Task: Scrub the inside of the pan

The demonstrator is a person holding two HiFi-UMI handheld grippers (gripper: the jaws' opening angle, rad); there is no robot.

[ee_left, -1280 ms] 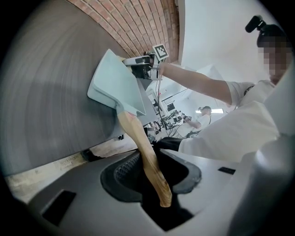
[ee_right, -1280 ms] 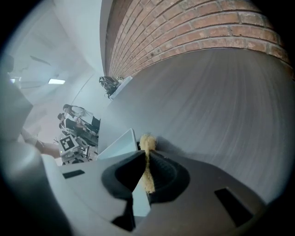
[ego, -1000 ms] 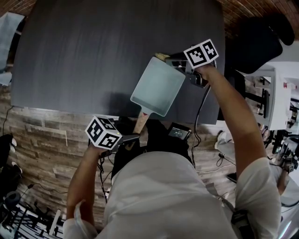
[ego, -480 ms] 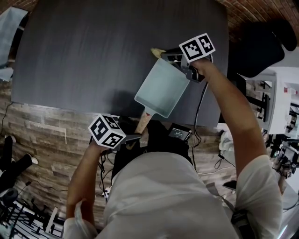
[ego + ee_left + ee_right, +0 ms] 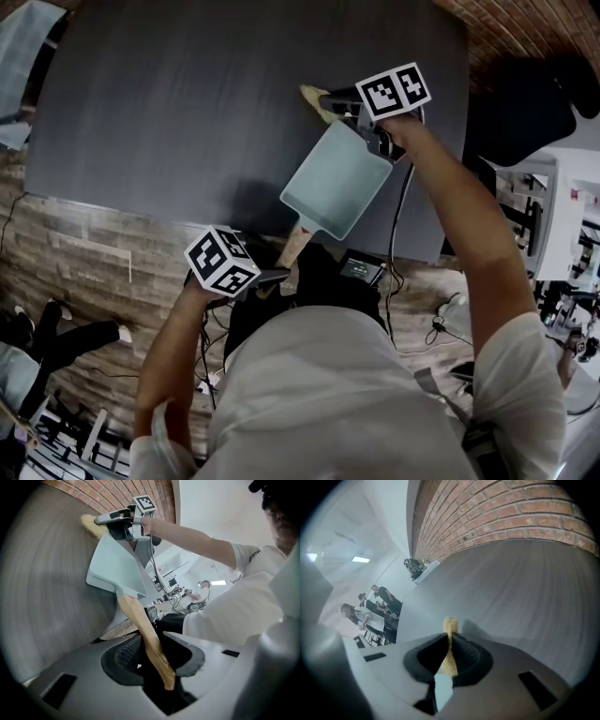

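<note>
Dark grey wood-grain table (image 5: 169, 103), pushed up to a red brick wall (image 5: 487, 517). Brown plank-pattern floor (image 5: 94, 272) on the near side, with loose cables (image 5: 441, 328) on it to the right. White benches with gear (image 5: 553, 225) at far right, and a black shape (image 5: 525, 103) beside the table; can't tell what it is. White wall (image 5: 211, 508) beyond. Ceiling strip lights (image 5: 361, 559) are on. People (image 5: 377, 599) stand at the far end.
</note>
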